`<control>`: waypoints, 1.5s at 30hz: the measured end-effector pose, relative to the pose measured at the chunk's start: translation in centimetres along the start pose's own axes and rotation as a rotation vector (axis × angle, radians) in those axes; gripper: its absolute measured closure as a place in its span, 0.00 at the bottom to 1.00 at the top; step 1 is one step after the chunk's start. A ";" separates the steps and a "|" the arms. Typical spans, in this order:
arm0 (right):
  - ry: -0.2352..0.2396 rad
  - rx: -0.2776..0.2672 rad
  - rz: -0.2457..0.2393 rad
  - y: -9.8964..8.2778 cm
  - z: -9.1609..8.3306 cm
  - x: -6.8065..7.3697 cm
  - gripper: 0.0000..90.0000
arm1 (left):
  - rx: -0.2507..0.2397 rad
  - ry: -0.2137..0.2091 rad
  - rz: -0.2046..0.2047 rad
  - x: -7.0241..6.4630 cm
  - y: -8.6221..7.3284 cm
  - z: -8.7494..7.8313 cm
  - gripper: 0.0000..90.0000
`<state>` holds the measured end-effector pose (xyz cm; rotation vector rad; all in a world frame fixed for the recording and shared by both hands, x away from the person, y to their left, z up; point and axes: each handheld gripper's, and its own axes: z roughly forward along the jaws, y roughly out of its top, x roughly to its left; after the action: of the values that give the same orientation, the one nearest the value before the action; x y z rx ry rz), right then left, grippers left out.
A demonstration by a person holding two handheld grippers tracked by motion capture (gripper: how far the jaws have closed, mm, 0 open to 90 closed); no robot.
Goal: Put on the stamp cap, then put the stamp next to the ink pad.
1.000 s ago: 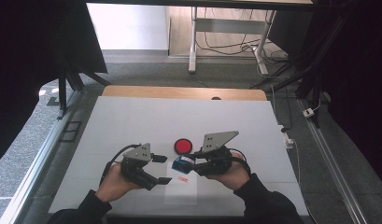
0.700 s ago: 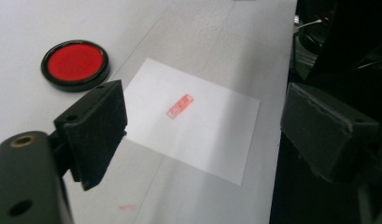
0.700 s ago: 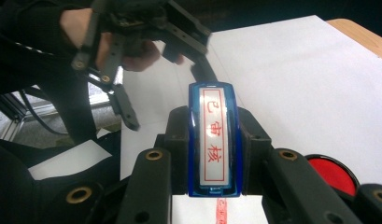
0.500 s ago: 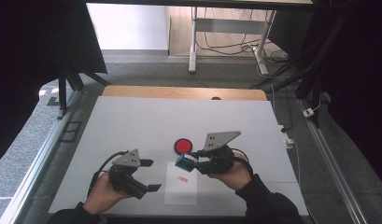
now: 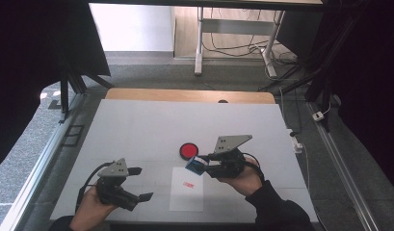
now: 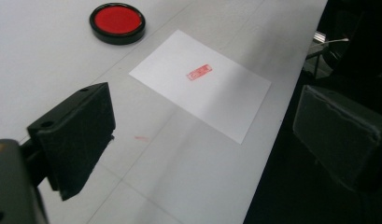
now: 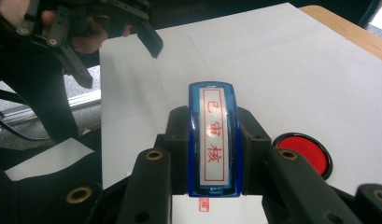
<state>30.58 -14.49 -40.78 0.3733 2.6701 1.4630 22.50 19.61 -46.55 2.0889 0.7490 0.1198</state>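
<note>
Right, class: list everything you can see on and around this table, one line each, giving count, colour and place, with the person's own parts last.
Rectangular blue plastic stamp with a white label and red characters: one, blue, clamped between the right gripper's jaws above the paper.
Round red ink pad in a black case: one, red and black, on the table beyond the paper.
White paper sheet: one, white, near the table's front edge, bearing a small red stamp mark.
White table: one, white with a wooden far edge.
Metal desk frame: one, grey, on the floor behind the table.
Left gripper: one, black, jaws open and empty, left of the paper.
Right gripper: one, black, shut on the stamp.
Hands: two, at the bottom edge.
</note>
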 end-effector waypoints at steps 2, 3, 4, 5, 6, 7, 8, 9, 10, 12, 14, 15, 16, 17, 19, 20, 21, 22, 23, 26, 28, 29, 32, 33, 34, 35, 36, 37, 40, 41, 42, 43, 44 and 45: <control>-0.007 0.005 0.002 -0.1 -0.1 -0.1 0.78 | -0.008 0.018 -0.014 0.0 -0.3 -0.3 0.04; -0.008 0.004 0.003 -0.1 -0.1 -0.1 0.78 | -0.010 0.023 -0.022 0.0 -0.4 -0.5 0.02; -0.011 0.005 0.005 -0.1 -0.2 -0.2 0.78 | -0.011 0.027 -0.031 0.0 -0.5 -0.6 0.01; -0.016 0.004 0.007 -0.2 -0.3 -0.2 0.78 | -0.011 0.036 -0.037 0.0 -0.7 -0.8 0.01; -0.018 0.003 0.010 -0.2 -0.3 -0.2 0.78 | -0.010 0.045 -0.044 0.0 -0.8 -0.9 0.01; -0.022 0.005 0.013 -0.3 -0.4 -0.3 0.78 | -0.008 0.053 -0.049 0.0 -1.0 -1.0 0.01; -0.025 0.006 0.013 -0.3 -0.5 -0.3 0.78 | -0.006 0.065 -0.054 0.0 -1.1 -1.2 0.00; -0.031 0.006 0.015 -0.3 -0.6 -0.4 0.78 | -0.003 0.075 -0.060 0.0 -1.3 -1.3 0.00; -0.036 0.005 0.019 -0.4 -0.7 -0.5 0.78 | -0.002 0.081 -0.064 0.1 -1.4 -1.4 0.00; -0.044 0.009 0.023 -0.5 -0.8 -0.5 0.78 | -0.002 0.094 -0.072 0.1 -1.7 -1.7 0.00; -0.055 0.012 0.025 -0.6 -0.9 -0.6 0.78 | 0.000 0.104 -0.084 0.2 -2.0 -1.9 0.00; -0.060 0.015 0.027 -0.6 -0.9 -0.7 0.78 | 0.003 0.108 -0.087 0.2 -2.1 -2.0 0.00; -0.064 0.017 0.029 -0.7 -1.0 -0.8 0.78 | 0.007 0.114 -0.093 0.2 -2.3 -2.1 0.00; -0.070 0.021 0.034 -0.8 -1.0 -0.8 0.78 | 0.011 0.122 -0.095 0.2 -2.4 -2.2 0.00; -0.076 0.025 0.040 -1.0 -1.1 -1.0 0.78 | 0.021 0.137 -0.096 0.2 -2.6 -2.3 0.00; -0.080 0.027 0.043 -1.1 -1.2 -1.1 0.78 | 0.023 0.142 -0.097 0.2 -2.8 -2.4 0.00; -0.083 0.030 0.045 -1.2 -1.2 -1.2 0.78 | 0.026 0.145 -0.101 0.3 -2.9 -2.4 0.00; -0.089 0.031 0.051 -1.3 -1.3 -1.3 0.78 | 0.029 0.148 -0.105 0.3 -3.0 -2.5 0.00; -0.095 0.033 0.056 -1.4 -1.3 -1.4 0.78 | 0.026 0.150 -0.109 0.3 -3.1 -2.6 0.00; -0.111 0.036 0.070 -1.6 -1.5 -1.7 0.78 | 0.025 0.160 -0.124 0.4 -3.4 -3.0 0.00; -0.125 0.038 0.078 -1.8 -1.7 -1.9 0.78 | 0.029 0.172 -0.128 0.4 -3.5 -3.1 0.00; -0.130 0.039 0.083 -1.9 -1.8 -2.0 0.78 | 0.033 0.175 -0.130 0.4 -3.6 -3.2 0.00; -0.144 0.041 0.096 -2.2 -2.0 -2.3 0.78 | 0.034 0.190 -0.126 0.3 -3.9 -3.4 0.00; -0.152 0.048 0.095 -2.3 -2.1 -2.4 0.78 | 0.039 0.195 -0.127 0.2 -3.9 -3.5 0.00; -0.157 0.047 0.098 -2.4 -2.2 -2.4 0.78 | 0.042 0.203 -0.126 0.2 -4.0 -3.5 0.00; -0.164 0.052 0.100 -2.5 -2.2 -2.5 0.78 | 0.037 0.209 -0.126 0.2 -4.1 -3.7 0.00; -0.168 0.055 0.102 -2.6 -2.3 -2.6 0.78 | 0.034 0.209 -0.125 0.2 -4.1 -3.8 0.00; -0.173 0.053 0.108 -2.7 -2.3 -2.7 0.78 | 0.032 0.213 -0.128 0.2 -4.2 -3.9 0.00; -0.188 0.063 0.116 -3.0 -2.5 -3.0 0.78 | 0.029 0.222 -0.129 0.2 -4.3 -4.1 0.00; -0.195 0.067 0.121 -3.1 -2.6 -3.1 0.78 | 0.031 0.227 -0.129 0.2 -4.4 -4.2 0.00; -0.203 0.074 0.124 -3.2 -2.7 -3.2 0.78 | 0.035 0.232 -0.128 0.2 -4.4 -4.2 0.00; -0.208 0.073 0.127 -3.3 -2.7 -3.3 0.78 | 0.036 0.235 -0.129 0.1 -4.4 -4.2 0.00; -0.216 0.076 0.132 -3.4 -2.8 -3.4 0.78 | 0.035 0.234 -0.129 0.1 -4.4 -4.2 0.00; -0.223 0.078 0.140 -3.6 -2.9 -3.6 0.78 | 0.035 0.235 -0.128 0.1 -4.4 -4.2 0.00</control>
<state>32.90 -19.56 -42.40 0.6980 2.5713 1.2672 19.04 24.60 -47.47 2.0757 1.0302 0.2869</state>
